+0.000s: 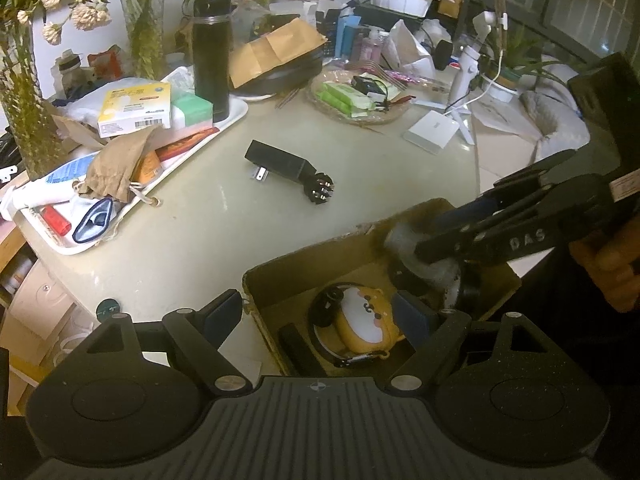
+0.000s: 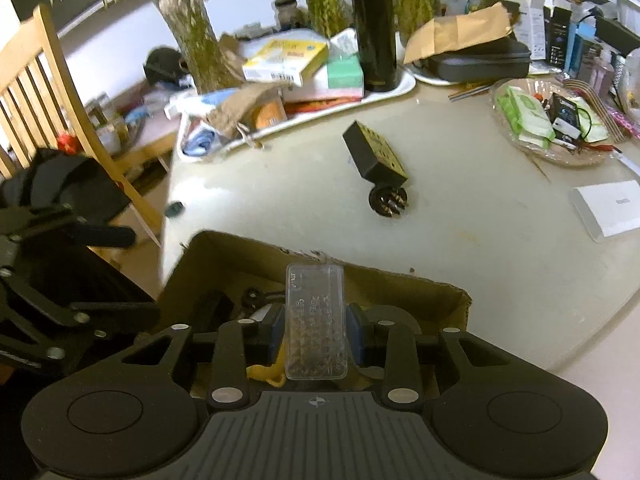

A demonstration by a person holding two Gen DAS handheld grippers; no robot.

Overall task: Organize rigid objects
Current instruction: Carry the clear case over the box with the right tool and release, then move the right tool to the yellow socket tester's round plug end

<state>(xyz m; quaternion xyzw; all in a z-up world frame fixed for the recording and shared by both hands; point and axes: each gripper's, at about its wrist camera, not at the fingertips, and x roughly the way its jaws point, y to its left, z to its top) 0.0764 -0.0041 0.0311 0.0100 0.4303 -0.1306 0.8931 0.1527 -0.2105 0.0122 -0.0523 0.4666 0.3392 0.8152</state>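
An open cardboard box (image 1: pixel 276 276) stands at the near table edge. It holds a yellow bear-faced case (image 1: pixel 366 320) and dark items. My right gripper (image 2: pixel 316 328) hangs over the box (image 2: pixel 224 252) with a clear plastic case (image 2: pixel 316 320) upright between its blue pads. The pads stand just off its sides, open. From the left wrist view that gripper (image 1: pixel 440 228) comes in from the right and the case is a pale blur. My left gripper (image 1: pixel 318 314) is open wide and empty, straddling the box's left wall. A black plug-in module (image 1: pixel 286 162) with pins lies on the table (image 2: pixel 376 158).
A white tray (image 1: pixel 234 118) at the back left carries boxes, a brown paper bag and a tall black flask (image 1: pixel 211 50). A woven plate (image 2: pixel 552 120) with green packets and a white box (image 2: pixel 608 206) lie to the right. A wooden chair (image 2: pixel 48 80) stands left of the table.
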